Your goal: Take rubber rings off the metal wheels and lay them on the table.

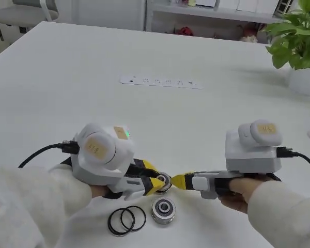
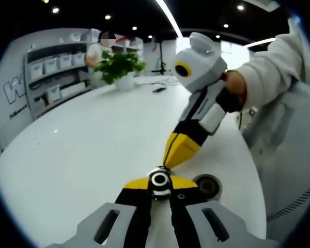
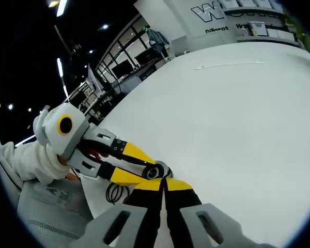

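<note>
Left gripper's (image 1: 156,184) fingers clamp a metal wheel (image 1: 164,180); right gripper's (image 1: 175,181) fingers, together, touch it at 3 o'clock. Two rubber rings (image 1: 126,220) lie at 9 o'clock of another wheel (image 1: 163,211).

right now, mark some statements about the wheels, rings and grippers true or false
1. The left gripper is shut on a metal wheel. True.
2. Two rubber rings lie on the table. True.
3. The right gripper holds the second wheel. False: that wheel rests on the table beside the rings.
4. The right gripper's jaws are wide open. False: they are shut, tips at the held wheel.
</note>
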